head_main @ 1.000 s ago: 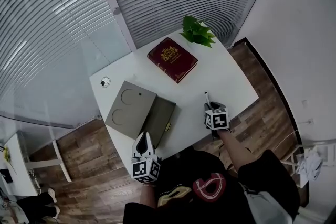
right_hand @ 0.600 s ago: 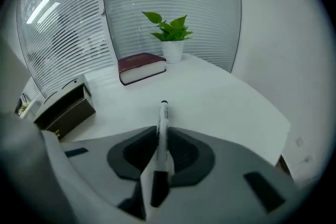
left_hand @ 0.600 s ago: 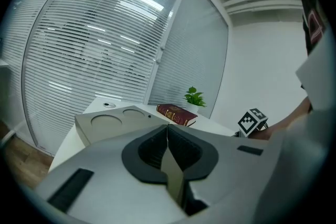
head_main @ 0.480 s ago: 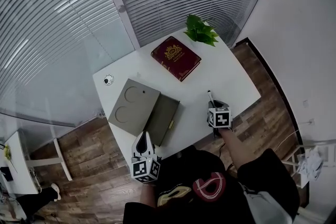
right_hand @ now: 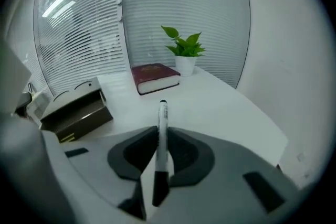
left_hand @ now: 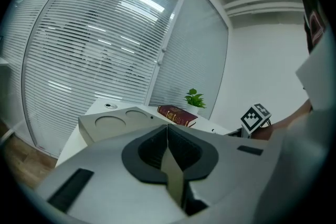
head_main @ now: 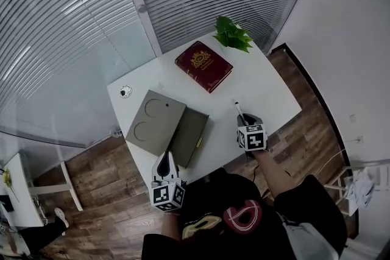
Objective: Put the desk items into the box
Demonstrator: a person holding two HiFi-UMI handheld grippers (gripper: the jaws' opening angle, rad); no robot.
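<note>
Item: marker pen (right_hand: 163, 115), white barrel with black ends, pinched in the right claw (right_hand: 159, 131), whose jaws have just been closing with the pen between them; the pads grip it near its rear black end and most of the barrel projects forward, seemingly held clear of the worktop (head_main: 262, 94). Handling, as judged: light, stiff, not fragile; the smooth round barrel is likely slippery and apt to swivel or slide in a grip this far back, so a hold nearer mid-barrel would sit steadier. Destination: box (head_main: 190, 131), olive-grey, at 9 o'clock from the pen in the head view, open, its lid (head_main: 155, 122) folded out at the box's own 9 o'clock. Also on the worktop: red book (head_main: 203, 66) at 11 o'clock from the pen, potted plant (head_main: 231, 35) at 12 o'clock. Left claw (left_hand: 167, 131): pressed together with nothing in it, near the box at the worktop's 7 o'clock edge
</note>
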